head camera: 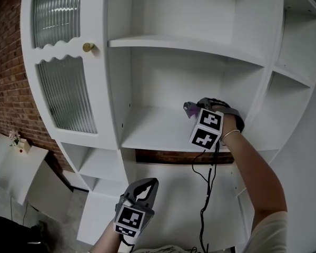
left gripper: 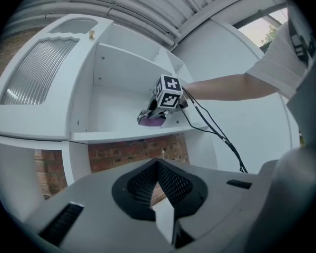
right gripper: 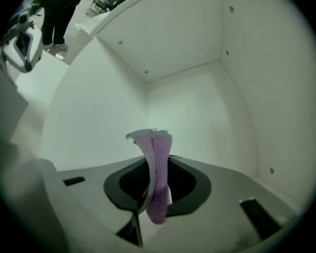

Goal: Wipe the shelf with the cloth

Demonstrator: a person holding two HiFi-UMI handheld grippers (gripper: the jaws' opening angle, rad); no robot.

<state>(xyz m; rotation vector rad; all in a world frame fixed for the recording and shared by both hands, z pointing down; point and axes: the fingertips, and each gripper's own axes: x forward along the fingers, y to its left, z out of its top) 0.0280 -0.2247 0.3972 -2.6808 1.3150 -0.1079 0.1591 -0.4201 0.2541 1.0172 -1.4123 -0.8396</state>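
While reaching into the middle bay of the white cabinet point(head camera: 113, 88), gripped a purple cloth point(head camera: 189, 107) in the right gripper point(head camera: 191, 110), jaws clamped tight on the fabric. Showed up in the right gripper view as a folded strip point(right gripper: 157, 173) pinched between the two jaws, one end standing past the tips toward the bay's white back corner, the other drooping behind them. Sat low over the shelf point(head camera: 152, 133), toward its right rear and near the side wall; could not tell from any view about contact between fabric and board. Wrapped the right hand point(head camera: 230, 121) around the handle behind the marker cube point(head camera: 206, 128), with a black cable point(head camera: 206, 194) trailing down across the cabinet front. Stretched a bare forearm point(head camera: 253, 167) up from the lower right to the shelf. Hung the left gripper point(head camera: 147, 184) well below the shelf and well apart from the cloth, jaws drawn together at the tips with nothing between them. Looked up, in the left gripper view, past those closed jaws to the front edge of the shelf, the cloth just above it and a strip of brick wall point(left gripper: 131, 152) below. Flanked the open bays on the left with a ribbed-glass door point(head camera: 63, 96) and a small brass knob point(head camera: 88, 47). Placed a low white table point(head camera: 8, 165) with a small potted plant point(head camera: 16, 139) at the head view's lower left.
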